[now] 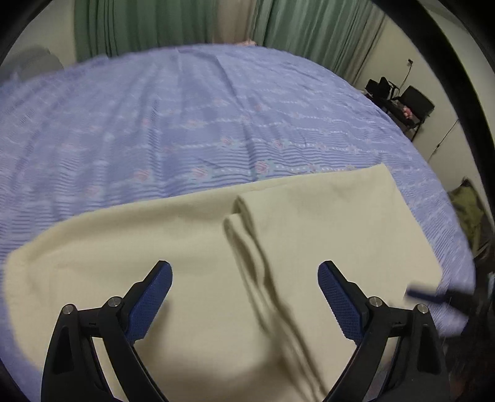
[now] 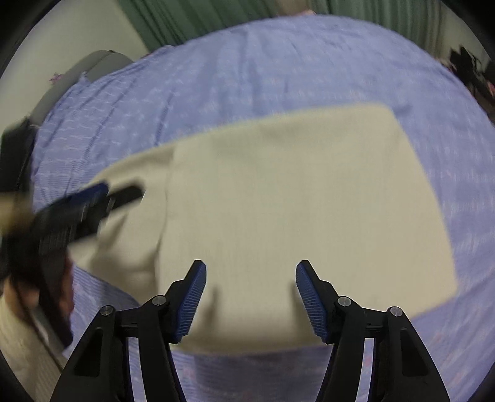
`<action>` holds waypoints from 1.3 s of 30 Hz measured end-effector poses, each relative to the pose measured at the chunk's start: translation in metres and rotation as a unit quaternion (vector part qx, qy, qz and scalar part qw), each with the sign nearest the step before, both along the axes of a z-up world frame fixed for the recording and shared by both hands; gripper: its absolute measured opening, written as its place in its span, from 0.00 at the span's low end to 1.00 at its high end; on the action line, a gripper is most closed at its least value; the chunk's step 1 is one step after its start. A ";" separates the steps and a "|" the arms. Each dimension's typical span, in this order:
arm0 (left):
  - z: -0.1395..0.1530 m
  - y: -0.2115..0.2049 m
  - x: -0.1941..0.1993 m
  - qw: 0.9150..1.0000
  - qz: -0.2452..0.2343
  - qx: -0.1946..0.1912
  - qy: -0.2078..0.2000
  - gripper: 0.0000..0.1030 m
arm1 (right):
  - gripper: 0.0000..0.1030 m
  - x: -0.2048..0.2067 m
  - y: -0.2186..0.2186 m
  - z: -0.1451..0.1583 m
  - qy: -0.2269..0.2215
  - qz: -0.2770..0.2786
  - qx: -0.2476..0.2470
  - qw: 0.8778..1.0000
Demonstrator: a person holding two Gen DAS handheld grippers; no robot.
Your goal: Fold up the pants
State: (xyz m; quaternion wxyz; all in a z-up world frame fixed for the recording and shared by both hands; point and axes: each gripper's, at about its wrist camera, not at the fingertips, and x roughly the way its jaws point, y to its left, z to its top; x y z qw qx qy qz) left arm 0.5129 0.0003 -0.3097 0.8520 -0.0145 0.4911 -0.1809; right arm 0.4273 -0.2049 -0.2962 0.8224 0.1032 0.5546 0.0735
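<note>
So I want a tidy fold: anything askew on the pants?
Slightly: the folded-over layer's edges on the cream pants lie staggered, not flush. Both tongs, left and right, are open, holding nothing.

Green curtains (image 1: 161, 27) behind a lavender-sheeted bed (image 1: 154, 123).

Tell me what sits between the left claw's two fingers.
Only cream pants show between the open left claw fingers, seen in the left wrist view; nothing is gripped.
</note>
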 end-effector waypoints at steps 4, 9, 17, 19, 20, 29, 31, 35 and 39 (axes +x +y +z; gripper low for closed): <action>-0.024 0.000 0.032 0.997 0.019 -0.055 0.054 0.71 | 0.51 -0.015 0.018 -0.018 0.016 0.009 0.007 1.000; -0.045 -0.003 0.043 0.992 0.026 -0.081 0.091 0.58 | 0.46 -0.028 0.044 -0.025 0.015 0.049 -0.004 0.999; -0.047 -0.004 0.047 0.992 0.050 -0.083 0.083 0.45 | 0.43 -0.035 0.055 -0.043 0.041 0.059 0.021 0.997; -0.045 -0.003 0.048 0.991 0.047 -0.091 0.081 0.44 | 0.43 -0.039 0.054 -0.050 0.052 0.060 0.030 0.996; -0.044 -0.003 0.051 0.992 0.046 -0.088 0.082 0.42 | 0.43 -0.040 0.054 -0.053 0.056 0.062 0.030 0.996; -0.002 -0.006 0.053 0.995 0.027 -0.092 0.009 0.10 | 0.36 -0.060 0.052 -0.061 0.078 0.070 0.049 0.993; 0.001 -0.007 0.060 0.996 0.025 -0.086 -0.001 0.10 | 0.36 -0.057 0.052 -0.052 0.065 0.060 0.059 0.994; -0.018 -0.003 0.074 0.996 0.043 -0.071 0.015 0.10 | 0.36 -0.046 0.049 -0.039 0.054 0.046 0.064 0.995; -0.032 -0.007 0.073 0.998 0.053 -0.037 0.020 0.19 | 0.36 -0.044 0.047 -0.018 0.027 0.021 0.045 0.998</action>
